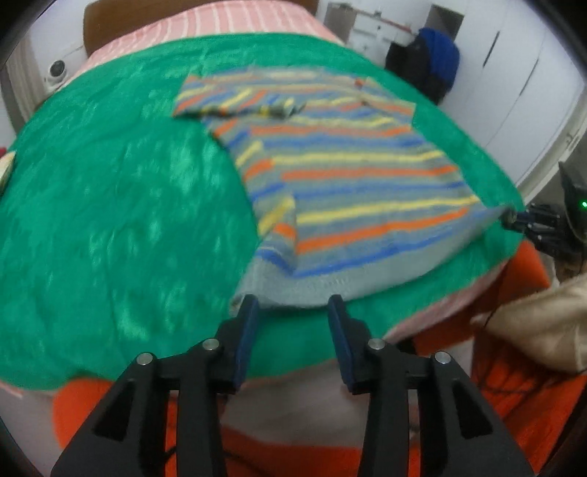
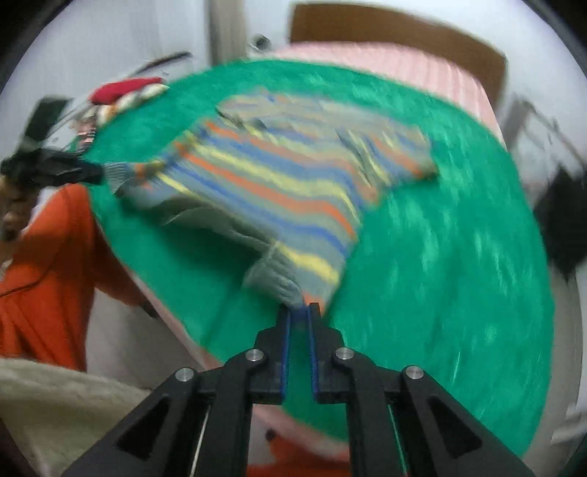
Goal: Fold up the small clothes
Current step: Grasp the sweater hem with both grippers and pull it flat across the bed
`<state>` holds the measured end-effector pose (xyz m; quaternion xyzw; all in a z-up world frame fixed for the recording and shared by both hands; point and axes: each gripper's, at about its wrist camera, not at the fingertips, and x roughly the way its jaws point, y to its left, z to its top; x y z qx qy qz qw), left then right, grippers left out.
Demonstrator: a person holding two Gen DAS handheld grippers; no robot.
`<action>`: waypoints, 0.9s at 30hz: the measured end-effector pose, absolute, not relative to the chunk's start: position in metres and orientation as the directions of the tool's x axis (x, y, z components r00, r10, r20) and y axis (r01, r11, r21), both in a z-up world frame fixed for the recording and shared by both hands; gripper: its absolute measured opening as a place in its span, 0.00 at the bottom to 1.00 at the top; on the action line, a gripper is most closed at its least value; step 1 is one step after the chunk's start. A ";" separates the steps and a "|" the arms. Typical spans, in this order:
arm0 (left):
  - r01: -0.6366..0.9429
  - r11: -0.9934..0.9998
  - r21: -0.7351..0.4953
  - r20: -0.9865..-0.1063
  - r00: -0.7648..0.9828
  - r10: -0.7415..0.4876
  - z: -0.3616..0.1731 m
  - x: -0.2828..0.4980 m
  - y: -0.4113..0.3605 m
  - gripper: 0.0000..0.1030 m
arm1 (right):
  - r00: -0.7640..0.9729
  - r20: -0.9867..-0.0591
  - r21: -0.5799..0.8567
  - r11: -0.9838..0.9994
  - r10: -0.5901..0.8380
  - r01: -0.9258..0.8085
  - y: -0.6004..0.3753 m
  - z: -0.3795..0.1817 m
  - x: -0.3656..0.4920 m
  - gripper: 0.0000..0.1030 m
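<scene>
A small sweater (image 1: 348, 165) (image 2: 275, 176) with blue, orange and yellow stripes lies spread on a green blanket (image 1: 110, 201) (image 2: 440, 257), one sleeve folded across its chest. In the left wrist view, my left gripper (image 1: 293, 302) stands open at the near left corner of the grey hem, whose edge lies between the parted fingertips. The right wrist view shows that gripper (image 2: 73, 172) touching the corner. My right gripper (image 2: 298, 306) (image 1: 513, 218) is shut on the other hem corner, which is bunched at its tips and raised. Both views are blurred.
The blanket covers a bed with pink striped bedding (image 1: 227, 18). A person in orange clothing (image 1: 528, 264) (image 2: 47, 257) stands at the near edge beside beige cloth (image 1: 543, 323). A red item and small clothes (image 2: 124, 88) lie at the blanket's far side. White cupboards (image 1: 513, 91) stand behind.
</scene>
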<state>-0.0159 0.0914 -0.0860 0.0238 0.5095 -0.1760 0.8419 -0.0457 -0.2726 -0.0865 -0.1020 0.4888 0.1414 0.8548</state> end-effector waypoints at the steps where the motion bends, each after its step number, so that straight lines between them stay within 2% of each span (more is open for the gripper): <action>1: 0.301 0.943 -0.144 -0.869 0.418 -0.266 -0.087 -0.018 0.096 0.42 | 0.455 -0.881 -0.024 0.951 0.126 -0.309 -0.279 -0.096 -0.045 0.35; 3: 0.247 0.953 -0.173 -0.858 0.437 -0.269 -0.085 -0.016 0.110 0.55 | 0.436 -0.891 0.005 0.961 0.131 -0.278 -0.291 -0.103 -0.051 0.57; 4: 0.228 0.954 -0.197 -0.845 0.454 -0.283 -0.081 -0.016 0.115 0.66 | 0.442 -0.885 0.027 0.965 0.145 -0.262 -0.297 -0.101 -0.053 0.57; 5: 0.212 0.953 -0.215 -0.831 0.473 -0.292 -0.080 -0.015 0.116 0.73 | 0.449 -0.876 0.071 0.968 0.176 -0.241 -0.302 -0.098 -0.055 0.57; 7: 0.187 0.955 -0.229 -0.816 0.498 -0.293 -0.083 -0.010 0.117 0.75 | 0.460 -0.855 0.159 0.966 0.239 -0.205 -0.307 -0.092 -0.054 0.57; 10: 0.173 0.962 -0.211 -0.834 0.482 -0.270 -0.099 0.009 0.109 0.74 | 0.454 -0.803 0.365 0.921 0.386 -0.137 -0.318 -0.100 -0.049 0.58; 12: 0.192 0.957 -0.217 -0.861 0.424 -0.281 -0.118 0.025 0.098 0.60 | 0.399 -0.801 0.456 0.887 0.446 -0.075 -0.313 -0.124 -0.035 0.57; 13: 0.209 0.952 -0.222 -0.878 0.382 -0.288 -0.129 0.030 0.092 0.22 | 0.371 -0.808 0.472 0.880 0.458 -0.059 -0.308 -0.138 -0.030 0.51; 14: 0.214 0.952 -0.219 -0.892 0.351 -0.284 -0.136 0.033 0.089 0.04 | 0.340 -0.811 0.485 0.872 0.476 -0.064 -0.302 -0.149 -0.025 0.39; 15: 0.208 0.948 -0.242 -0.888 0.346 -0.303 -0.135 0.030 0.090 0.04 | 0.319 -0.822 0.474 0.877 0.472 -0.078 -0.294 -0.158 -0.021 0.06; 17: 0.203 0.937 -0.285 -0.860 0.377 -0.343 -0.117 0.017 0.101 0.03 | 0.325 -0.822 0.469 0.879 0.468 -0.079 -0.292 -0.152 -0.021 0.06; 20: 0.200 0.912 -0.358 -0.811 0.418 -0.410 -0.083 -0.011 0.127 0.03 | 0.379 -0.805 0.457 0.884 0.456 -0.092 -0.306 -0.107 -0.039 0.05; 22: 0.195 0.912 -0.361 -0.822 0.396 -0.410 -0.082 -0.019 0.130 0.03 | 0.372 -0.815 0.451 0.890 0.444 -0.074 -0.316 -0.094 -0.046 0.05; 24: 0.191 0.935 -0.299 -0.871 0.346 -0.349 -0.100 -0.018 0.119 0.04 | 0.342 -0.843 0.422 0.905 0.415 -0.058 -0.314 -0.099 -0.047 0.05; 27: 0.188 0.970 -0.154 -0.936 0.287 -0.205 -0.138 -0.010 0.098 0.05 | 0.267 -0.908 0.325 0.945 0.324 -0.042 -0.301 -0.137 -0.031 0.05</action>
